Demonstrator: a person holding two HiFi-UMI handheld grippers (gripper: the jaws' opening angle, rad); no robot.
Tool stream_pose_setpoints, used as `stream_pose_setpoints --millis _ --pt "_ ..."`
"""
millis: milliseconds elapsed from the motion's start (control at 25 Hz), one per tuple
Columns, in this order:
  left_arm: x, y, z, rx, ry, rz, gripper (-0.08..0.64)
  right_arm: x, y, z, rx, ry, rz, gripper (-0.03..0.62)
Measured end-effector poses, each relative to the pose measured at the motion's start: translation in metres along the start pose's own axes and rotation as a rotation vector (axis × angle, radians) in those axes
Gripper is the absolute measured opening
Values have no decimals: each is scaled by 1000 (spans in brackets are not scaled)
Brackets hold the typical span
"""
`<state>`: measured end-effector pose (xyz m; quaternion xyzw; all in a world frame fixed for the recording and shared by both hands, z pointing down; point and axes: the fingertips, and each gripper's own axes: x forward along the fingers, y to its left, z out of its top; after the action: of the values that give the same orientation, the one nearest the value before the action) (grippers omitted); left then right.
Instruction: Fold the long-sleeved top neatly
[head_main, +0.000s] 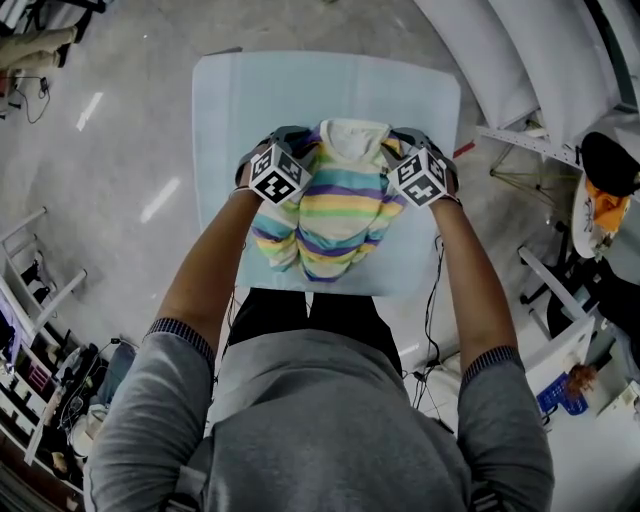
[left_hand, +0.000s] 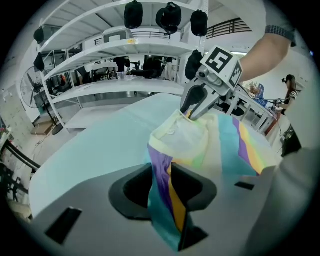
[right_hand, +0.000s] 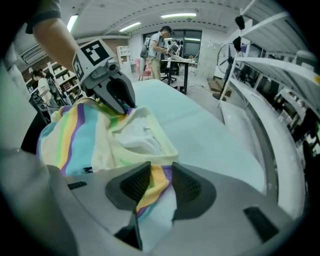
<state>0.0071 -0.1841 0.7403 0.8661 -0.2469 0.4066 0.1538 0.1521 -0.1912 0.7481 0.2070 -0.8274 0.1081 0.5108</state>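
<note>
**Both tools clamped on the striped top over the desk**

The left tool (left_hand: 167, 176) has its two jaws closed on a fold of the striped long-sleeved top (head_main: 335, 215). Purple, orange and teal cloth is pinched in the narrow gap between the pads and trails out on their near side. The right tool (right_hand: 161, 181) grips the same way, with an orange and purple fold filling the space between its ribbed pads. Each tool holds one side of the garment near its cream collar end. The two face each other across it, close together and both tilted downward.

Between the tools the top is gathered into a bunch. The cream neckline with its pale inner lining sits up at the far side, away from the person. The bands of yellow, teal, purple and green sag from the tools toward the person's body.

Under both tools spreads the pale blue desk (head_main: 230, 100). The cloth's lower end reaches the desk's near edge, though I cannot tell how much of it lies flat on the surface.

Bare forearms (head_main: 205, 275) run back from the tools to grey sleeves. Beyond the left tool stand white shelving tiers (left_hand: 125, 47). Beyond the right tool, well past the desk, a person (right_hand: 159, 42) stands by a workstation.
</note>
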Motion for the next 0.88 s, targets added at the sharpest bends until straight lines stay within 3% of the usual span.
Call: stream_pose_setpoints --millis 160,320,440,680,880 --pt "-2 0 -1 11 -3 -4 98 1 -1 0 18 -18 -4 135" --pt "-9 9 0 14 -14 18 30 -5 -7 1 28 -38 -28 40" --pt "-27 19 10 8 -59 31 26 -21 -11 9 44 -81 -37 28" --pt "-98 31 49 44 -205 82 26 -99 -13 47 59 -267 -55 28" --pt "-175 22 87 71 -317 178 26 -181 8 91 -4 -418 -81 28"
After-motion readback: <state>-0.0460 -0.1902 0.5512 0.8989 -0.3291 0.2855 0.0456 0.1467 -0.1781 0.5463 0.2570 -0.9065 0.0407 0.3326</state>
